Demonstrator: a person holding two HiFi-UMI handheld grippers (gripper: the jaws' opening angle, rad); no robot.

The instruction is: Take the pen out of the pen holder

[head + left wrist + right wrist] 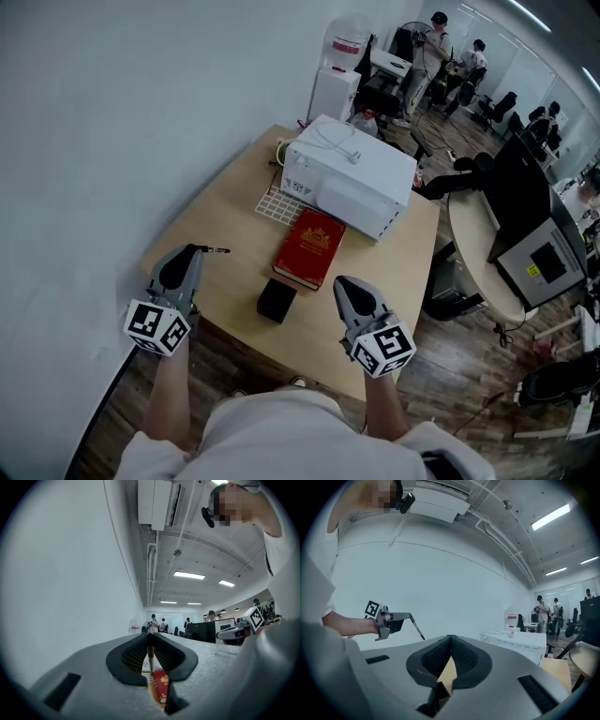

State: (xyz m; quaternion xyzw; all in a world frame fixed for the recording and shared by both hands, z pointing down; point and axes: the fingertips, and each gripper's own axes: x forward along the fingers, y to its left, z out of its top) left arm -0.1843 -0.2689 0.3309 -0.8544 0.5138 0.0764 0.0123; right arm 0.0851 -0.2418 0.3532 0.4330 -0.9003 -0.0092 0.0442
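The left gripper (150, 638) has its fingers (133, 654) closed on a thin pen (150, 654), which stands upright between them. Below the fingers, seen through the gap, a red book (161, 689) lies on the wooden surface (151, 693). A white wall (70, 573) fills the space to their left.

Head view: left gripper (197, 249) in lower left of frame, right gripper (341, 282) lower centre-right, both pointing toward the top of the frame. Well apart, not touching. Left forearm (170, 398) and right forearm (382, 405) bare, running up from the bottom edge. Left marker cube (157, 326) and right marker cube (382, 349) sit at the wrist ends.

Left gripper view: jaws nearly closed, pads clamped on a thin pen (150, 654) standing upright in the slit.

Right gripper view: jaws together, pads touching, nothing between them.
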